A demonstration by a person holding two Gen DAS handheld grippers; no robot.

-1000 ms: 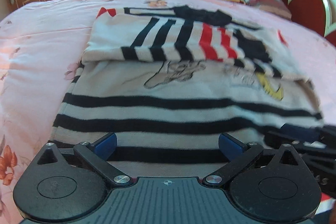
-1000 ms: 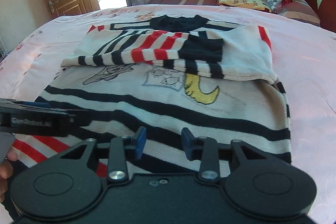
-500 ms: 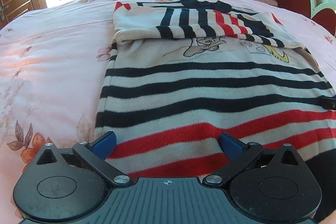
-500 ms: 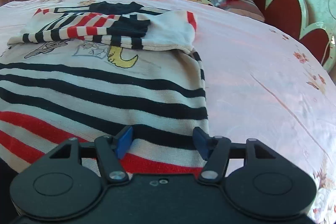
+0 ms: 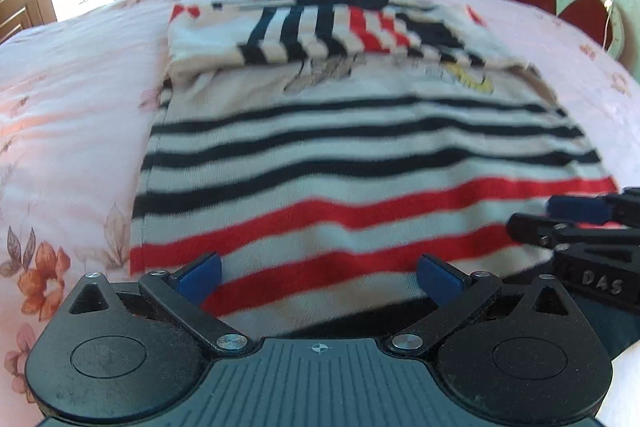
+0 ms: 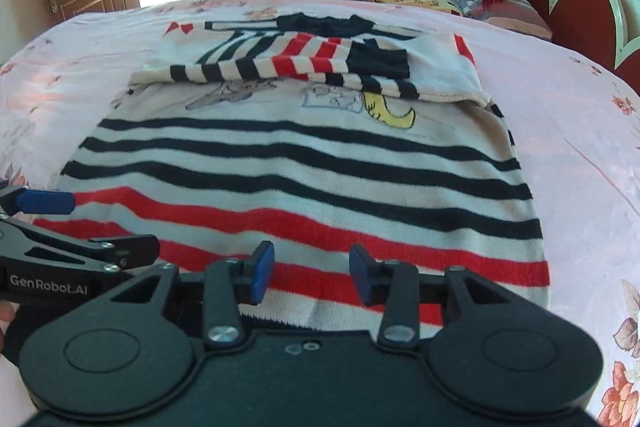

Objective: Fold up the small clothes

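Striped sweater (image 6: 304, 163) lies flat on the pink bed (image 6: 580, 131), filling the middle of both wrist views, sleeves (image 6: 296, 61) already folded across the chest in the upper centre, red-striped hem nearest me at the bottom. So the sleeve folds look done, and I judge the hem-to-collar fold is the step in hand. My left gripper (image 5: 318, 275) hangs over the hem at the lower centre of its view, jaws spread wide, nothing clamped. My right gripper (image 6: 310, 273) sits over the hem too, jaws closing, hem cloth below and between them, pads not pressing on it yet. Next, I reckon, both jaws must pinch the hem near its two corners evenly, then lift and carry it toward the collar without dragging the sleeves loose.
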